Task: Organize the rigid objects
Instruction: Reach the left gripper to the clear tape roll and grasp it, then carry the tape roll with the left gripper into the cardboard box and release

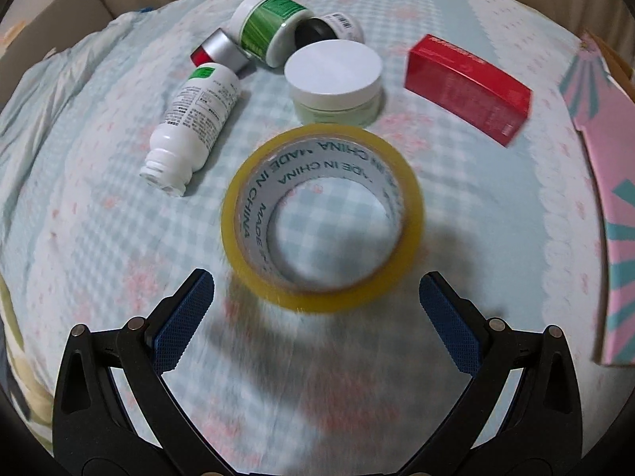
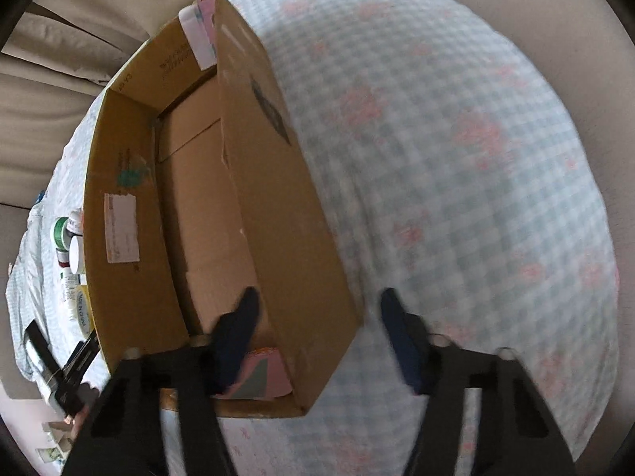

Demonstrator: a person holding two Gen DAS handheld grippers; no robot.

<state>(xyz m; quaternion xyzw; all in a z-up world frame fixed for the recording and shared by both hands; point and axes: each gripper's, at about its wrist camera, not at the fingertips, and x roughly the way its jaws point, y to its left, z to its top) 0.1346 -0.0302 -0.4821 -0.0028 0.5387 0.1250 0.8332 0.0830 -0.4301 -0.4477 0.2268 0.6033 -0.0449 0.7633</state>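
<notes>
The left gripper (image 1: pixel 317 297) is held spread and empty just short of the yellow-rimmed roll of clear tape (image 1: pixel 322 220). The right gripper (image 2: pixel 317 317) is seen parted astride the brown cardboard box's near wall (image 2: pixel 278 218), ungripped.

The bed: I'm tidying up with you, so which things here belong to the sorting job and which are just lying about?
For the job:
- tape roll
- white bottle
- white-lidded jar
- green-labelled jar
- red box
- silver-capped red item
- cardboard box

Just lying about:
- checked bedsheet
- beige cushions
</notes>
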